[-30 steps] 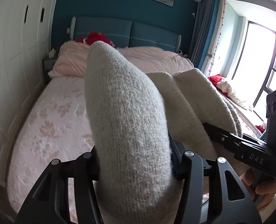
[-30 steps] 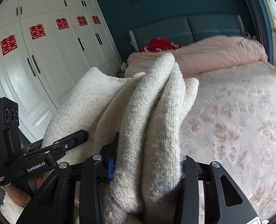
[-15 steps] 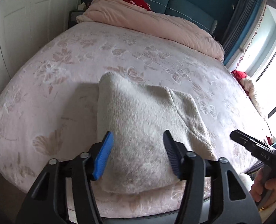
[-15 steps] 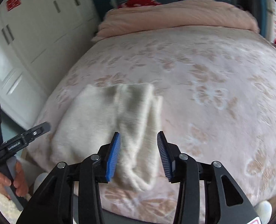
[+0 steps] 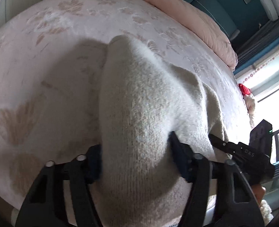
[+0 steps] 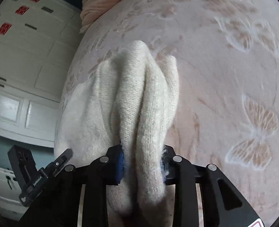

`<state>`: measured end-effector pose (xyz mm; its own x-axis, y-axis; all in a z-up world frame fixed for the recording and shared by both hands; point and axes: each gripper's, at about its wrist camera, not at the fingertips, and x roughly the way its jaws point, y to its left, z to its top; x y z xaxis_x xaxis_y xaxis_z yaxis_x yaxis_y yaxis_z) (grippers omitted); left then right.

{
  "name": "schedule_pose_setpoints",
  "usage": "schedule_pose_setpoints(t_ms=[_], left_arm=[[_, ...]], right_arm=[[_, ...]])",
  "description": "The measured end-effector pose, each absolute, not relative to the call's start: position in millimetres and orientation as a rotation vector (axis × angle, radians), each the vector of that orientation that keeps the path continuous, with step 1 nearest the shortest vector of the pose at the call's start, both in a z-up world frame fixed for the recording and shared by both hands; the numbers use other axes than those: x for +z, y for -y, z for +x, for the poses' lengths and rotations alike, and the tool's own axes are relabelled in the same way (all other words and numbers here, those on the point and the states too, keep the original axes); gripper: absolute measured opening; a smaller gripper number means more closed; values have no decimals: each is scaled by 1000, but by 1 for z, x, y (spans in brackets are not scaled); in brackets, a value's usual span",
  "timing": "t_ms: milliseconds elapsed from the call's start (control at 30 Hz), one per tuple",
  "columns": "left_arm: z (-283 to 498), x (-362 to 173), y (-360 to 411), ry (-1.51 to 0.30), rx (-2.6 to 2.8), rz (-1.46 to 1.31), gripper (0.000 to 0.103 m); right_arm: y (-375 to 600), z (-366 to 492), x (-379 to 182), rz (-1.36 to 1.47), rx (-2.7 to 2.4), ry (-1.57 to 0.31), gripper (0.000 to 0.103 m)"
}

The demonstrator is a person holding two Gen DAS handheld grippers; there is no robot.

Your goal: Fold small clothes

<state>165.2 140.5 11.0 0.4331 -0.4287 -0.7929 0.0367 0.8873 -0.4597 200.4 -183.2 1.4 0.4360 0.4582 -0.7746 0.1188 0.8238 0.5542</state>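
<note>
Closing on bunched cream knit, my left claw and my right claw each pinch a thick fold of the sweater between blue pads. Beyond the claws, the sweater drapes onto the pink butterfly-patterned bed. Farther off, a pink duvet lies rolled before the teal headboard.

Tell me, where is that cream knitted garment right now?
The cream knitted garment lies bunched on the pink butterfly bedspread near the bed's foot edge, with the left tongs and right tongs closing on its near ends.
</note>
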Motion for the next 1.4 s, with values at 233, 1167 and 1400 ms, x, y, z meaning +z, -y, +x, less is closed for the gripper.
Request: schedule_pose_setpoints(t_ms=[233, 1167, 1400], left_arm=[[169, 64, -111, -966, -417, -313, 49], [119, 28, -87, -1088, -145, 44, 64], [88, 72, -72, -1003, -155, 111, 64]], right_arm=[[184, 177, 81, 363, 209, -923, 29], [164, 125, -1, 2, 92, -1188, 0], [176, 91, 62, 112, 56, -1020, 9]])
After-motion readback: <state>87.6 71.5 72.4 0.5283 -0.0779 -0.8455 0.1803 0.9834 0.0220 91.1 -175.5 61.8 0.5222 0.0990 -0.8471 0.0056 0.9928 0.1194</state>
